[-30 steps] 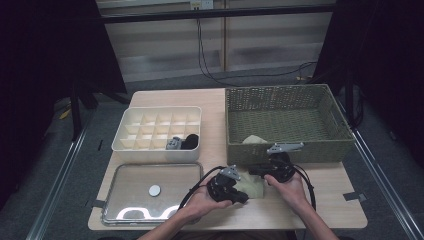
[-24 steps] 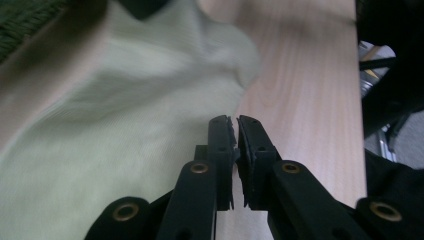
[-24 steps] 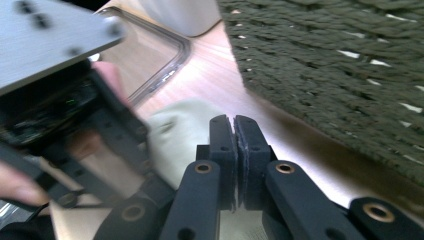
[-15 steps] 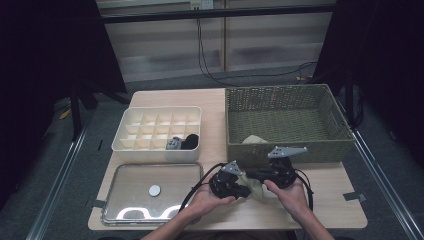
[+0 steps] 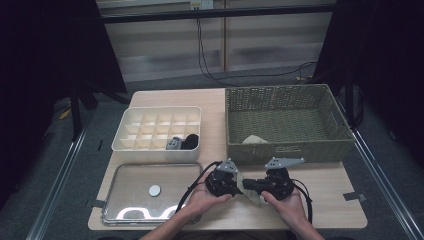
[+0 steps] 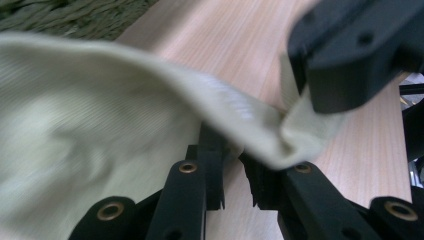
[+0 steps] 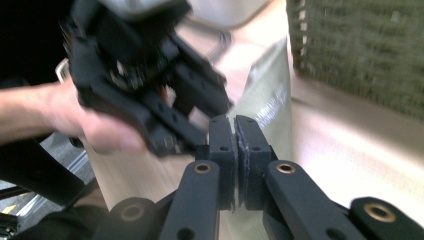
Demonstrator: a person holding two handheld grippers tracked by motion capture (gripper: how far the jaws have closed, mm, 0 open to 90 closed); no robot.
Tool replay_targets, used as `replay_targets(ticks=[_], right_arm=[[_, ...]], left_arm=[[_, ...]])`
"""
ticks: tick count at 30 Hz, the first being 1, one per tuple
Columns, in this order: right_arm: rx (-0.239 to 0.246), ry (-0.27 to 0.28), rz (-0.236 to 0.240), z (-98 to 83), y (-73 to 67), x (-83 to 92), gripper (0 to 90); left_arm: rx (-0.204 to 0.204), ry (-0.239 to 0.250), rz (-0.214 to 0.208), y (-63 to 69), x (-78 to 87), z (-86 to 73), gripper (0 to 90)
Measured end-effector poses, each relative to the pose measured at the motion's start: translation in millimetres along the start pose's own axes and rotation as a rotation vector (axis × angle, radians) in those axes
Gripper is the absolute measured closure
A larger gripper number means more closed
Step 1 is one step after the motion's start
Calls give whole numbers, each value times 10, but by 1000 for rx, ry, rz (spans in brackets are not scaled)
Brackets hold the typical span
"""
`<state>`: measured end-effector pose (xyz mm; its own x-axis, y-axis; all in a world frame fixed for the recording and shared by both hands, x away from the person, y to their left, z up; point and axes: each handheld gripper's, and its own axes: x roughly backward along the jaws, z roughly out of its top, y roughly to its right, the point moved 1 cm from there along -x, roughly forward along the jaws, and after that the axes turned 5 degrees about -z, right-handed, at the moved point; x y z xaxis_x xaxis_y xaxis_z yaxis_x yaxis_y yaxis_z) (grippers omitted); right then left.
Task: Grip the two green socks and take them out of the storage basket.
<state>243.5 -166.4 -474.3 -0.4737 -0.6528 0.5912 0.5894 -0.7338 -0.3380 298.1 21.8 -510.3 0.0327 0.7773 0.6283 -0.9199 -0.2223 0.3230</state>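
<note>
A pale olive cloth (image 5: 252, 196) is stretched between my two grippers near the table's front edge. My right gripper (image 5: 254, 187) points left and is shut on the cloth's edge; in the right gripper view its jaws (image 7: 235, 145) meet on the cloth (image 7: 270, 100). My left gripper (image 5: 236, 184) points right, facing it. Its jaws (image 6: 233, 182) have just been opening, and a narrow gap stands between the pads. The cloth (image 6: 100, 125) drapes across just above the tips, not pinched. My right gripper (image 6: 312, 97) holds the cloth's corner at the upper right there. My left gripper (image 7: 197, 125) looms close in the right gripper view.
A wicker basket (image 5: 285, 150) stands at the back right with another pale cloth (image 5: 255, 140) inside. A white compartment box (image 5: 130, 142) at the left holds grey and black items (image 5: 182, 143). A metal tray (image 5: 125, 175) with a small disc (image 5: 155, 190) lies at the front left.
My right gripper has moved away from the basket toward the table's front edge, drawing the cloth with it. The left hand has stayed in place.
</note>
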Motion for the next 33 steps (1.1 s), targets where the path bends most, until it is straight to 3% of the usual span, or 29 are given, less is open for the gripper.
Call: replay_targets(ticks=[11, 14, 16, 19, 20, 24, 29, 33], right_arm=[[-7, -77, -10, -184, -16, -132, 868], [7, -103, -18, -212, -4, -184, 866], [12, -116, -21, -227, 7, -213, 865], [12, -129, -24, -239, 7, -228, 863], [16, -140, -23, -249, 6, -248, 863], [22, -149, -15, -249, 7, -269, 863], [29, -154, -2, -248, 11, -281, 862], [30, -158, 2, -244, 18, -286, 862]], left_arm=[[16, -12, 40, -66, 158, -64, 751], [10, -5, 41, -65, 270, -67, 740], [-5, 28, 37, -26, 385, -54, 725], [-19, 32, 39, 2, 467, -49, 722], [-25, 58, 37, 12, 545, -46, 722], [-45, 92, 33, 23, 624, 12, 721], [-58, 104, 24, 8, 568, 73, 715], [-78, 56, 1, -22, 386, 134, 715]])
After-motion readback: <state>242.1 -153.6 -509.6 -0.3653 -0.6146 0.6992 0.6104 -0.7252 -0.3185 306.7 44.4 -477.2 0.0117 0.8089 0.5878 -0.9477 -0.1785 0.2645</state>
